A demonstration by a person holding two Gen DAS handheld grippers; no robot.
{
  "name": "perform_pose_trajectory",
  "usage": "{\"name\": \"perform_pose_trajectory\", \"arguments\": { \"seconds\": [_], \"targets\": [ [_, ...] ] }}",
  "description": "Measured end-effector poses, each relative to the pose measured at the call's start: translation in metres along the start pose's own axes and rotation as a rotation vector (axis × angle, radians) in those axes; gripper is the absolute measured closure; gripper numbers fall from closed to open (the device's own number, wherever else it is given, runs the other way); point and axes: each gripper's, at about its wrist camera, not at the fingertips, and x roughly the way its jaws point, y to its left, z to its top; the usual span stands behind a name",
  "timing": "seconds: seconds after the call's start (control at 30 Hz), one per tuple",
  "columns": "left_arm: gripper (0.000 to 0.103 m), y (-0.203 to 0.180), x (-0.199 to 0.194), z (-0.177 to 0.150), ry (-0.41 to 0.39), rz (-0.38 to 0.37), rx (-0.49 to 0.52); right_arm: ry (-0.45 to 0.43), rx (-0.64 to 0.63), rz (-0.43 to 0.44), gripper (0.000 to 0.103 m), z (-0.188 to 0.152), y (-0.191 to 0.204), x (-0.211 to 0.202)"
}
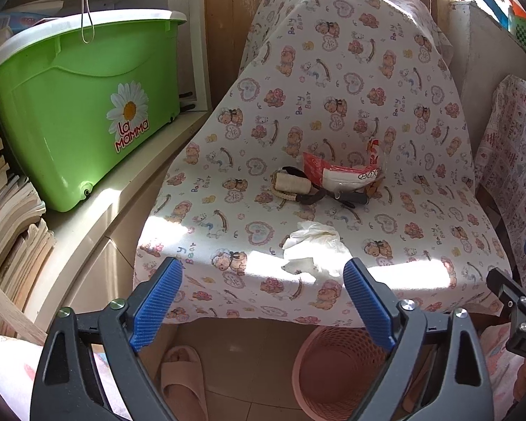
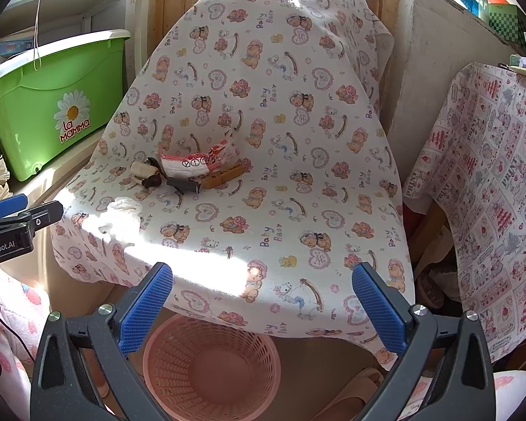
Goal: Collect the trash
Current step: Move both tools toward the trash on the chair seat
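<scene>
Left gripper point(image 1: 263, 301) gaping, empty, right gripper point(image 2: 263, 307) likewise; crumpled tissue point(image 1: 312, 245) looks featherlight, soft: pinch its raised middle, over pink basket point(image 2: 210, 368).

Soft matt printed cloth point(image 1: 333, 80) drapes the seat, a crumpled white tissue point(image 1: 312, 245) lies on it, the green bin point(image 1: 70, 105) is glossy smooth plastic, the pink basket point(image 2: 210, 368) perforated plastic, and the blue fingers point(image 1: 366, 307) carry ribbed pads.
</scene>
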Motion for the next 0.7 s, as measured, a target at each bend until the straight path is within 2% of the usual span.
{"name": "perform_pose_trajectory", "arguments": {
  "seconds": [0.07,0.3,0.43,0.57,0.7],
  "targets": [
    [0.001,0.0,-0.001,0.0,-0.015,0.004,0.003,0.001,0.001,0.0,0.0,0.0,0.0,0.0],
    [0.001,-0.002,0.0,-0.001,-0.009,0.005,0.029,0.008,0.005,0.003,0.0,0.0,-0.001,0.001],
    [0.001,-0.003,0.002,-0.002,-0.005,0.003,0.003,0.017,0.008,0.003,0.0,-0.002,-0.001,0.004],
    [0.001,-0.001,0.004,-0.002,0.014,-0.05,-0.023,0.05,0.0,0.039,0.0,-0.005,0.004,0.01],
    [0.001,-0.003,0.006,-0.002,0.06,-0.082,-0.011,0.04,-0.057,0.005,0.0,-0.008,0.015,0.011]
  ]
}}
